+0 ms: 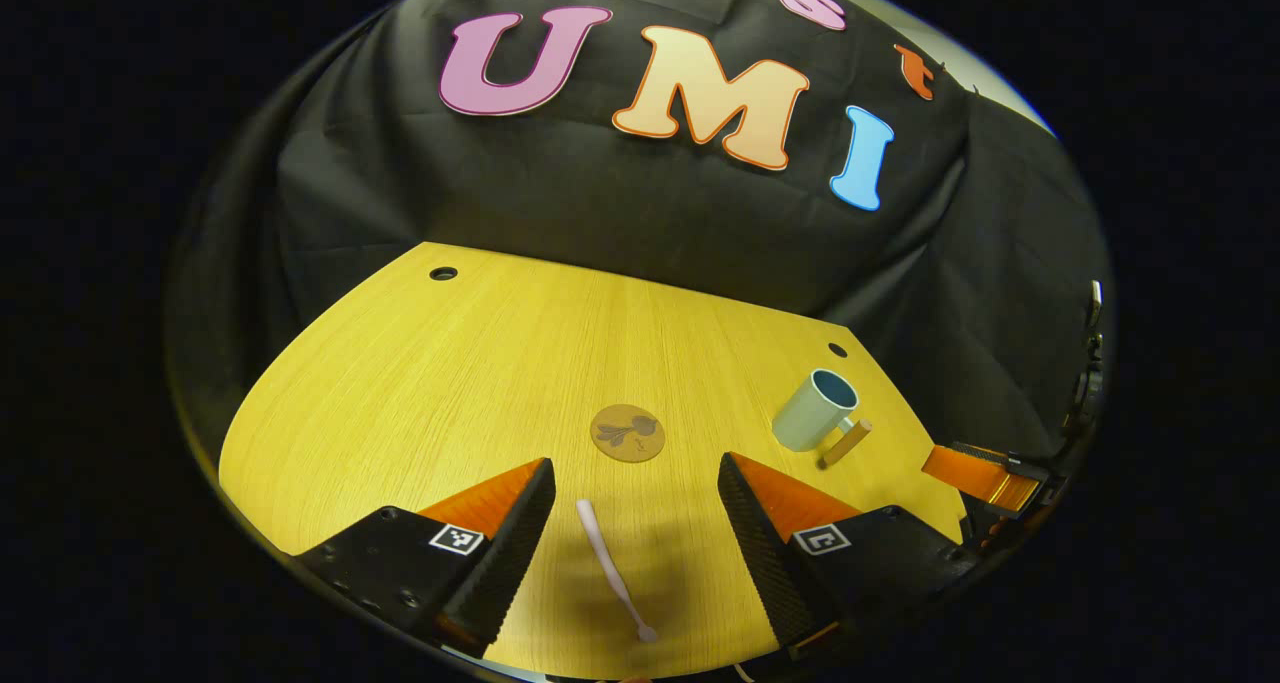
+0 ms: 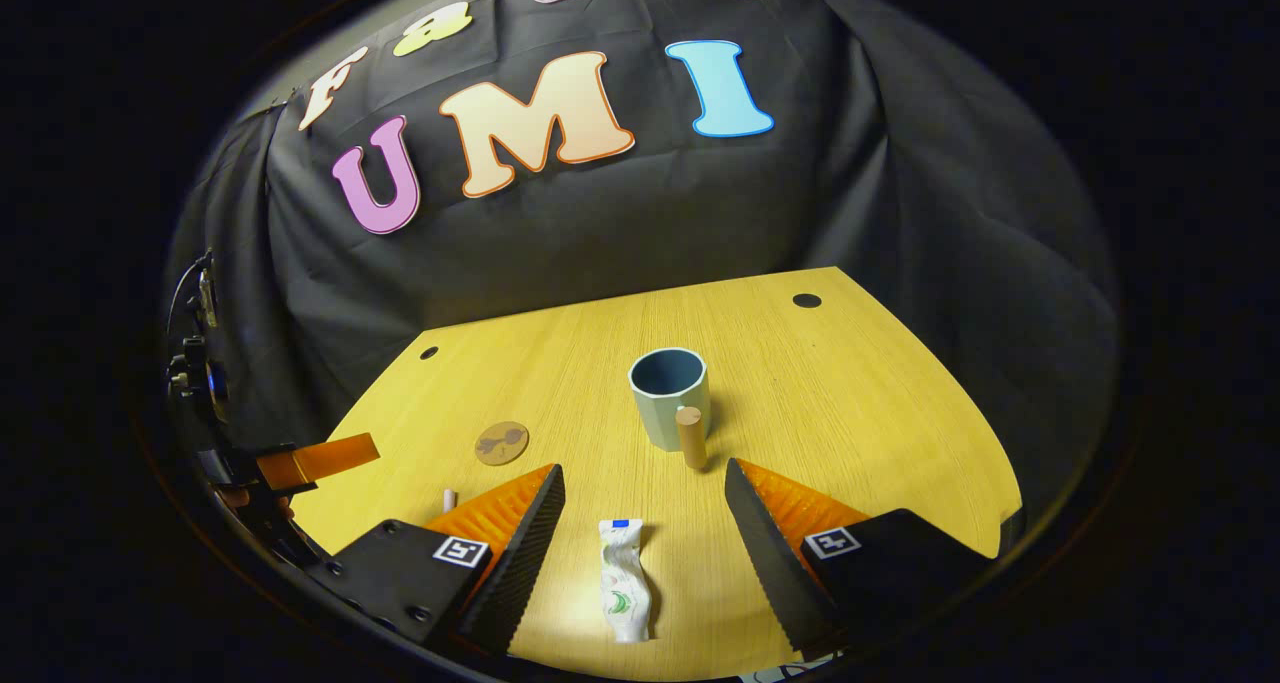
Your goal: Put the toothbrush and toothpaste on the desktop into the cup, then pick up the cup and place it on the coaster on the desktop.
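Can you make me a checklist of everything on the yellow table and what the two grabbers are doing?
Surface: yellow wooden desktop with small round holes near the back edge.
Toothbrush: pale toothbrush lies flat between the left gripper's fingers, not held.
Toothpaste: crumpled toothpaste tube lies flat between the right gripper's fingers, not held.
Cup: pale blue-green cup stands upright, looks empty, wooden handle facing the right gripper.
Coaster: round brown coaster lies bare, apart from the cup.
Clutter: nothing seen.
Grippers: left gripper open above the toothbrush; right gripper open above the toothpaste.
Cables: nothing clearly seen.
Surroundings: black cloth wall behind the table.
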### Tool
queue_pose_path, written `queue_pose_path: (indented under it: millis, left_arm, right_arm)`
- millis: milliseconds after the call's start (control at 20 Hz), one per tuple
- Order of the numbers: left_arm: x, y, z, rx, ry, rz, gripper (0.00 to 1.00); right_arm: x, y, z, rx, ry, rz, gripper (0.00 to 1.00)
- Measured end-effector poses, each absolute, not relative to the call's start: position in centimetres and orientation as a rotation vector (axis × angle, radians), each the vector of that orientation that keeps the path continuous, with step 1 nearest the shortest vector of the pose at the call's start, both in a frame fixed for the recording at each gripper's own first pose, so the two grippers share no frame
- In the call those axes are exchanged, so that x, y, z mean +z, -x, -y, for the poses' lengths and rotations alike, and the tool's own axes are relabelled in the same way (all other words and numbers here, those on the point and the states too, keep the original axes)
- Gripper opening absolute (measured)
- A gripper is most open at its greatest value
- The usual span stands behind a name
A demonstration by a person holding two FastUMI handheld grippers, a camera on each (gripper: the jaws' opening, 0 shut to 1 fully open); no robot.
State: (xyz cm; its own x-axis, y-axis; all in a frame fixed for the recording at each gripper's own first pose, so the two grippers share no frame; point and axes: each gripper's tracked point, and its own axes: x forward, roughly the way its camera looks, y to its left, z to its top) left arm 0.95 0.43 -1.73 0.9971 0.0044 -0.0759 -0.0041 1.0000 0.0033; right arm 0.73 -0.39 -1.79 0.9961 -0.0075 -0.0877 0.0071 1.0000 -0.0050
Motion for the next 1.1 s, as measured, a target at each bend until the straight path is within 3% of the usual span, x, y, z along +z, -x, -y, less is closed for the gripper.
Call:
queue_pose_path:
  millis: [450, 500, 550, 600, 650, 850, 900, 950, 1100]
  left_arm:
    - [-2.7, -0.9, -1.1, 0.027, -0.023, -0.108, 0.95]
    - [-2.8, -1.0, -1.2, 0.03, -0.025, -0.111, 0.96]
    - [-3.0, -1.0, -1.3, 0.032, -0.023, -0.116, 0.95]
    - [-3.2, -1.0, -1.4, 0.033, -0.02, -0.121, 0.96]
    - [-3.5, -1.0, -1.7, 0.038, -0.018, -0.125, 0.95]
    - [-4.2, -0.4, -3.3, 0.063, -0.003, -0.15, 0.96]
    - [-4.4, -0.2, -3.5, 0.066, 0.001, -0.154, 0.95]
    - [-4.7, -0.2, -3.9, 0.072, 0.004, -0.159, 0.96]
    - [-5.3, 0.1, -5.1, 0.098, 0.006, -0.178, 0.96]
  right_arm:
    - [-3.4, -1.1, 0.4, -0.024, 0.027, -0.145, 0.98]
    - [-3.6, -1.2, 0.1, -0.022, 0.033, -0.159, 0.94]
    - [-4.0, -1.4, 0.0, -0.02, 0.04, -0.173, 0.98]
    - [-4.3, -1.6, -0.2, -0.018, 0.045, -0.186, 0.94]
    - [-4.8, -1.7, -0.5, -0.013, 0.049, -0.202, 0.98]
    - [-6.9, -2.4, -1.7, 0.004, 0.074, -0.277, 0.99]
    - [-7.5, -2.6, -1.9, 0.007, 0.085, -0.301, 0.94]
    - [-8.1, -2.8, -2.1, 0.008, 0.095, -0.325, 0.99]
    - [-9.9, -3.6, -2.8, 0.013, 0.108, -0.415, 0.94]
